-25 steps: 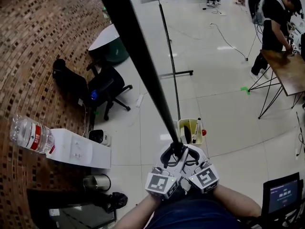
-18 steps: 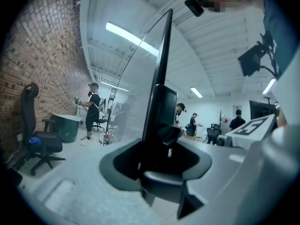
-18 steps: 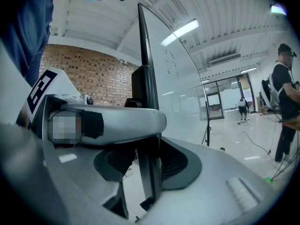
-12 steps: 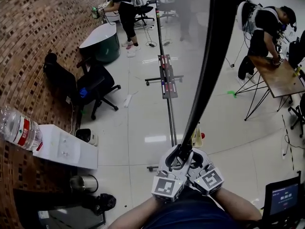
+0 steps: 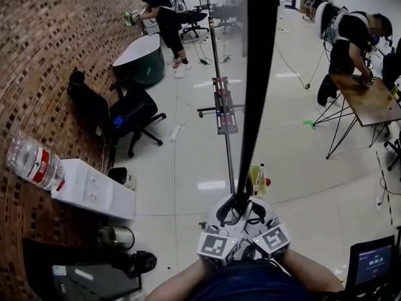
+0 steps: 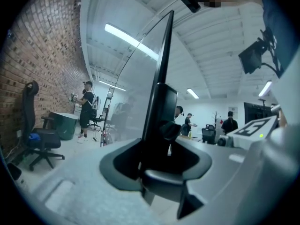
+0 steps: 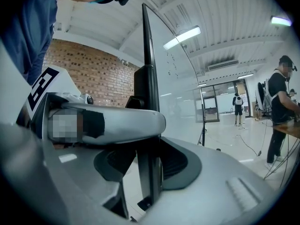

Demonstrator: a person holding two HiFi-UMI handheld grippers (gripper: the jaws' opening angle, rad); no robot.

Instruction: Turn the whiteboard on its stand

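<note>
With my left gripper (image 6: 163, 142) and right gripper (image 7: 150, 161) both pinching the near edge of the tall black-framed whiteboard (image 5: 260, 74) just ahead, I should swing it steadily, pressing evenly so that neither slips.

A brick wall (image 5: 37, 55) runs down the left side, beside a glossy white floor (image 5: 188, 193). By the wall, a clear water bottle (image 5: 34, 165) lies on its side at one end of a white cabinet (image 5: 94, 193). A metal cup (image 5: 116, 237) stands near it. Farther off is a black office chair (image 5: 135, 115), then a round white-topped table (image 5: 141, 52) where a person in dark clothes (image 5: 164, 14) stands. On the right, another person (image 5: 351, 36) bends over a wooden table (image 5: 369, 99) on thin metal legs. A small lit screen (image 5: 371, 261) shows at the lower right.
</note>
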